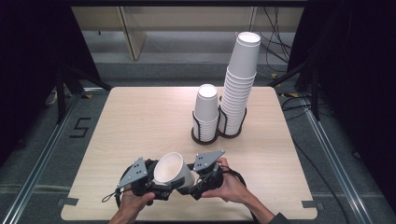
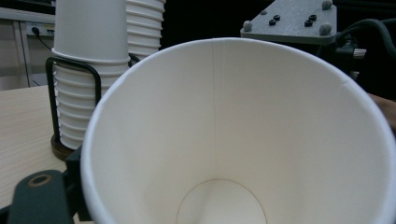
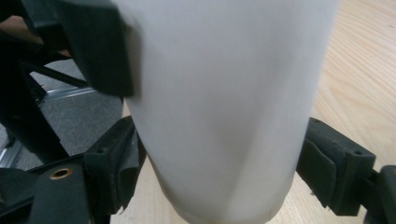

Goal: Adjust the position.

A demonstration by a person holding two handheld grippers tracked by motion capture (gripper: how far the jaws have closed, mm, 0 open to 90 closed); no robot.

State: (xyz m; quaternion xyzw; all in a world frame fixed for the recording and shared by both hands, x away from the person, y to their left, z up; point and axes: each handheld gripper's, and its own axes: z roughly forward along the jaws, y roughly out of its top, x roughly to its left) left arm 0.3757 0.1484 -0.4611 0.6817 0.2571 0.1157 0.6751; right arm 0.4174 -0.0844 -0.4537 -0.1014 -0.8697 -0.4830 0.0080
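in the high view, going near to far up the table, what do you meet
Person's hands with the two grippers, paper cup held between them, then the short cup stack in the black holder, then the tall cup stack just behind and right.

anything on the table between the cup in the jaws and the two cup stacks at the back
Nothing visible. The paper cup sits between both grippers near the front edge, and bare table runs from it to the short stack and tall stack.

grey floor [image 1: 140, 70] with cables [image 1: 275, 46] around a light wooden table [image 1: 140, 121].
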